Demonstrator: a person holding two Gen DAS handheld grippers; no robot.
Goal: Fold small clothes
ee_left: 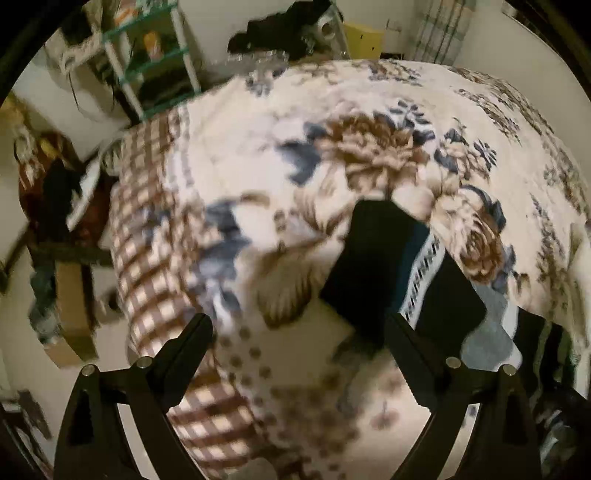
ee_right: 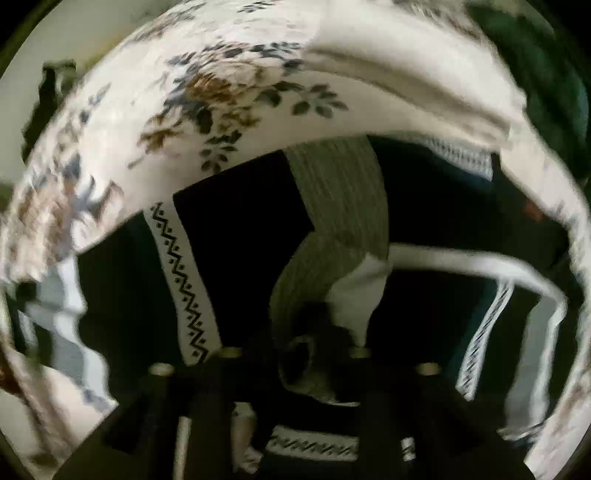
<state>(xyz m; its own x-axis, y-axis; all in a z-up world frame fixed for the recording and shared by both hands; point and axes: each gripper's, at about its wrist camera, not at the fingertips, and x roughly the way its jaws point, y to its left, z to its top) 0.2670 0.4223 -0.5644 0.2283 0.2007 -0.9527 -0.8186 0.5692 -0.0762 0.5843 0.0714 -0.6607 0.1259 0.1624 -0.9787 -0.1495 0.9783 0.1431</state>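
The left gripper [ee_left: 297,332] is hovering over a floral blanket [ee_left: 258,177] covering a bed, its two black fingers [ee_left: 188,354] spread wide with nothing between them. Beyond its right finger, a dark folded garment [ee_left: 365,266] is lying on the blanket, with a white zigzag-patterned band [ee_left: 424,277] running along its right side. A grey-and-white piece of clothing [ee_left: 491,332] is lying just beside it, to the near right. The plaid border of the blanket [ee_left: 147,221] is hanging over the left edge of the bed. Far left, a shelf unit with green glass shelves [ee_left: 147,62] is standing against the wall, and dark items [ee_left: 280,33] are piled past the far end of the bed.

In the right wrist view, the right gripper [ee_right: 295,350] is sitting low over a heap of small clothes. A grey ribbed sock [ee_right: 332,229] with a white heel patch [ee_right: 354,291] is running from the far side down to the fingertips and appears pinched there; the dark fingers are blurred, so whether the jaws are truly clamped on it cannot be told. A dark garment with a white zigzag band [ee_right: 184,280] is lying to the left of the sock, and a white strap-like edge [ee_right: 472,258] is crossing on the right. The sock is blocking sight of the clothes directly beneath it.
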